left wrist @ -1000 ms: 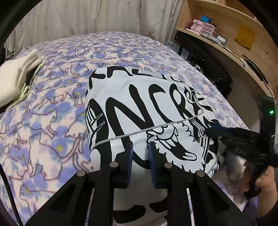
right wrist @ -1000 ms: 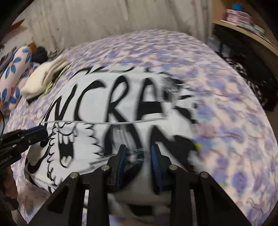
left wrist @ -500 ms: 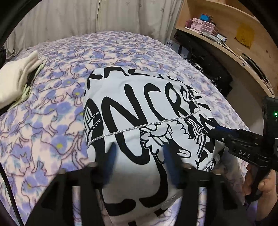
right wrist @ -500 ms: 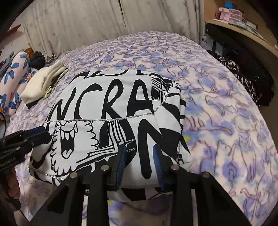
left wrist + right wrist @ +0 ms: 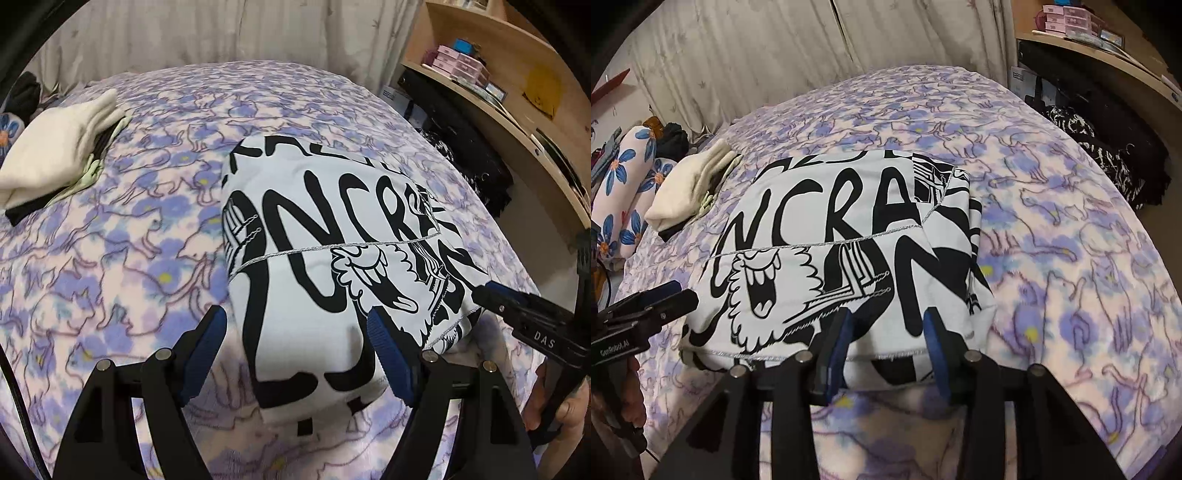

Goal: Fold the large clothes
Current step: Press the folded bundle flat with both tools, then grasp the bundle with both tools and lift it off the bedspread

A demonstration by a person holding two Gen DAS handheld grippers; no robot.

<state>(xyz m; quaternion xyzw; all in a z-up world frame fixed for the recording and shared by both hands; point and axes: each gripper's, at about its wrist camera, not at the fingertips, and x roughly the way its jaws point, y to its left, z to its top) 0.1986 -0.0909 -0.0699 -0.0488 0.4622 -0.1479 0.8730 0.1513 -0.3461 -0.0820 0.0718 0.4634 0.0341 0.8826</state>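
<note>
Shirt [image 5: 332, 236] on bedspread [image 5: 122, 251] — folded stack [image 5: 55, 147] far-left.

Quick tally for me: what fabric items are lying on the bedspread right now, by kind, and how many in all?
Black-and-white printed garment, folded, in the middle of the bed: 1
Cream folded garment, far left: 1
Pale green and black fabric beneath the cream one; pieces cannot be told apart: at least 1
Floral pillow at the left edge: 1
Total: at least 4
</note>
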